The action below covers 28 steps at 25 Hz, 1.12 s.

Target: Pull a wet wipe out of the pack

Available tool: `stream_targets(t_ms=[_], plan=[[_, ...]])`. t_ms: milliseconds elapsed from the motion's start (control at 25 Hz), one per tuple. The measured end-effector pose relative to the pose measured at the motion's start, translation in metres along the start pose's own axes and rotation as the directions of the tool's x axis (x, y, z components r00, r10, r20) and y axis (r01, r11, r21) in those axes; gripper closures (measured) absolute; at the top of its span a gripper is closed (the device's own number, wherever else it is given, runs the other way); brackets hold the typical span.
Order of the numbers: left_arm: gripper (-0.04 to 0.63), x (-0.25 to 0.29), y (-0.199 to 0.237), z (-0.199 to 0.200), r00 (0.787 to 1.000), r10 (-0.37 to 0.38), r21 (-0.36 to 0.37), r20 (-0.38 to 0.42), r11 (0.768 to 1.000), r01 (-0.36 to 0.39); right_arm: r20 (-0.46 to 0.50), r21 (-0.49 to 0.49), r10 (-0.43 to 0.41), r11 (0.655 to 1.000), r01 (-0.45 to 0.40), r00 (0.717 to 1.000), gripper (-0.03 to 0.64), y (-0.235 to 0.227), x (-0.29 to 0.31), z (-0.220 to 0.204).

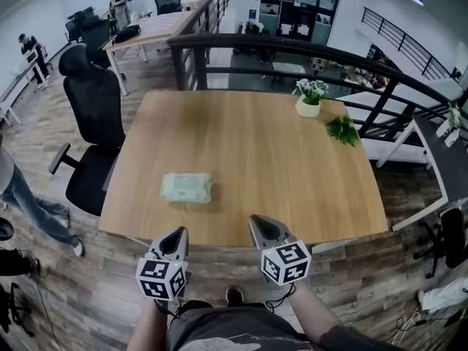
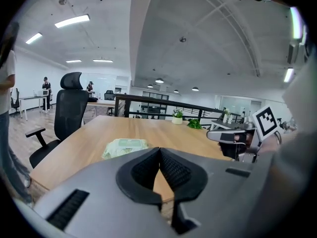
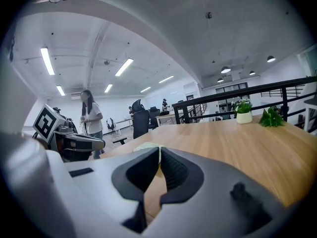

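A pale green wet wipe pack (image 1: 186,187) lies flat on the wooden table (image 1: 278,159), near its front left part. The same pack (image 2: 125,147) shows ahead of the left gripper, and only its top edge (image 3: 146,146) peeks over the right gripper's jaws. My left gripper (image 1: 178,238) hovers at the table's near edge, just in front of the pack, shut and empty. My right gripper (image 1: 260,225) is beside it to the right, at the same edge, also shut with nothing in it. Neither touches the pack.
A small white pot with flowers (image 1: 309,99) and a green sprig (image 1: 342,130) sit at the table's far right. A black office chair (image 1: 91,134) stands at the left side. A dark railing (image 1: 292,57) runs behind the table. A person (image 1: 22,196) walks at the far left.
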State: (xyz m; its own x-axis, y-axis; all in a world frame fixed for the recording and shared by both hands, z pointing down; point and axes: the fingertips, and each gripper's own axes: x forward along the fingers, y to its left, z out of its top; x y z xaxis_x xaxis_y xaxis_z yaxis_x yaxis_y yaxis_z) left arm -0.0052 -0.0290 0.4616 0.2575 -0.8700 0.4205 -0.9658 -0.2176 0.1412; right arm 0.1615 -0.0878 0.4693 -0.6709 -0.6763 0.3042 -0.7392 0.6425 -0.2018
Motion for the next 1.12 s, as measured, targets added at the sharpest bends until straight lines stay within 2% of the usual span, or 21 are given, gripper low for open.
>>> stream_targets(t_ms=[120,280,480,960,1120], plan=[[0.581,0.004,0.004,0.004,1.0,0.013,0.014,-0.012,1.0,-0.013,-0.003,0.002,0.029,1.0,-0.029,1.0,0.592,0.002,0.014,0.004],[0.581,0.004,0.018,0.008,0.999,0.046,-0.006,-0.009,0.999,-0.046,-0.012,0.0,0.056,0.998,-0.056,0.998,0.591,0.009,0.029,0.005],[0.581,0.015,0.041,0.009,0.999,0.042,-0.007,-0.018,0.999,-0.042,-0.022,-0.035,-0.002,0.999,0.001,1.0,0.591,0.008,0.046,0.008],[0.581,0.066,0.114,0.023,0.995,-0.072,0.032,-0.065,0.997,0.075,-0.05,-0.01,-0.07,0.998,0.07,0.996,0.591,0.026,0.118,0.022],[0.581,0.079,0.139,0.026,0.992,-0.102,0.034,-0.079,0.994,0.105,-0.1,-0.04,-0.071,0.997,0.068,0.992,0.591,0.041,0.143,0.018]])
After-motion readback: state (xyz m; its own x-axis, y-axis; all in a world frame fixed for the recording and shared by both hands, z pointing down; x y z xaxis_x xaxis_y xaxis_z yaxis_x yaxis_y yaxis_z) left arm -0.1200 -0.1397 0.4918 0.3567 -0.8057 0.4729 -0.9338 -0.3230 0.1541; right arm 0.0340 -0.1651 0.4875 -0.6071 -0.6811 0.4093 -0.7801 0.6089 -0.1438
